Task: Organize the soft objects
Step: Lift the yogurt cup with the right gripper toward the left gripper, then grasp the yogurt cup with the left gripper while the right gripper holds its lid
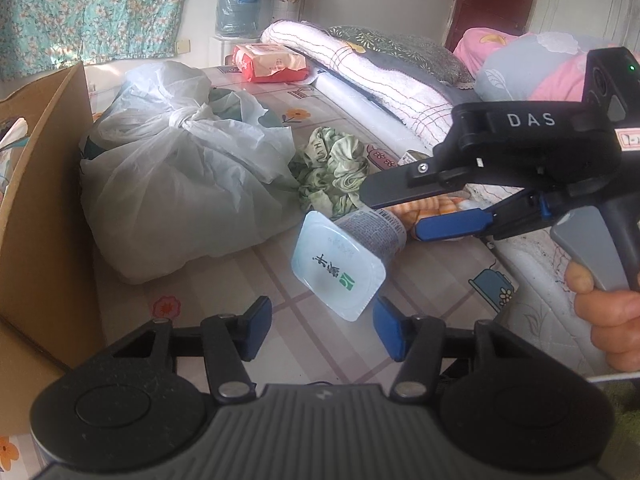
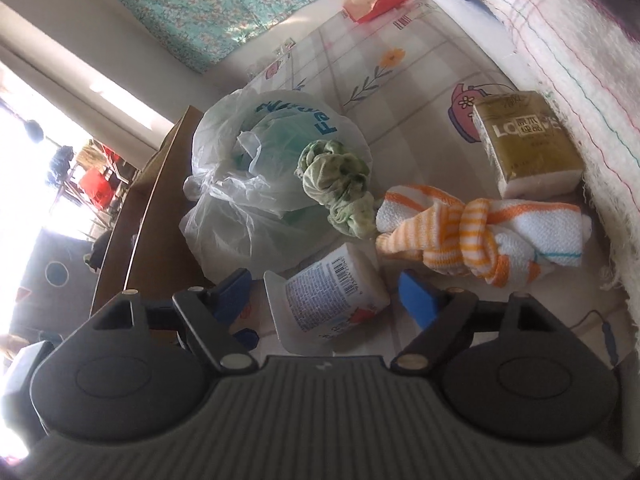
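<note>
A white yogurt cup (image 1: 340, 260) (image 2: 332, 300) lies on its side on the flowered mat (image 1: 224, 276). My right gripper (image 2: 324, 298) (image 1: 390, 216) straddles the cup's body, and its blue pads (image 2: 416, 300) stand clear of it, so it is open. My left gripper (image 1: 322, 328) is open just in front of the cup's lid, with nothing gripped. A crumpled green cloth (image 1: 332, 172) (image 2: 340, 184) sits behind the cup. A knotted orange-and-white towel (image 2: 472, 236) (image 1: 436, 208) lies to its right, mostly hidden by the right gripper in the left wrist view.
A tied white plastic bag (image 1: 180, 168) (image 2: 256, 176) sits beside a cardboard box (image 1: 40, 200) (image 2: 136, 216) at left. An olive tissue pack (image 2: 528, 140) rests against folded blankets (image 1: 380, 72) (image 2: 580, 60). A red pack (image 1: 272, 64) lies at the back. A hand (image 1: 612, 320) holds the right gripper.
</note>
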Available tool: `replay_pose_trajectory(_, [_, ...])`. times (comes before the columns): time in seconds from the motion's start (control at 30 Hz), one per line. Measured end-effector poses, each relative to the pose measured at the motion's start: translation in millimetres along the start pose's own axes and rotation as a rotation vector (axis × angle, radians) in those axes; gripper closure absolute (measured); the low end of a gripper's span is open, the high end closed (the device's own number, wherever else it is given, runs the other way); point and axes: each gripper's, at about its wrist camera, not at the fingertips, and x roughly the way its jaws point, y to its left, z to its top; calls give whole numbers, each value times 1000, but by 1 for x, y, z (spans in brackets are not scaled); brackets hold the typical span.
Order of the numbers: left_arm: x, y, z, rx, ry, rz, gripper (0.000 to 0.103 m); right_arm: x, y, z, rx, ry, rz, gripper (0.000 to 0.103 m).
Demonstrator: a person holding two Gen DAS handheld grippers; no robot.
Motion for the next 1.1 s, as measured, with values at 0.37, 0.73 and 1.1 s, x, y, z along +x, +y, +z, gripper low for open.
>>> replay_pose_trajectory(0.37, [-1, 7, -6, -11, 23, 10, 46, 31, 29, -9, -235, 36, -157, 30])
replay_pose_trajectory(0.73, [-3, 7, -4, -13, 7, 5, 45, 31, -45, -5, 300, 80, 205, 35])
replay_pose_trajectory(1.1, [-2, 2, 5, 14, -16, -4, 44, 3, -70, -8, 361, 23, 146, 36])
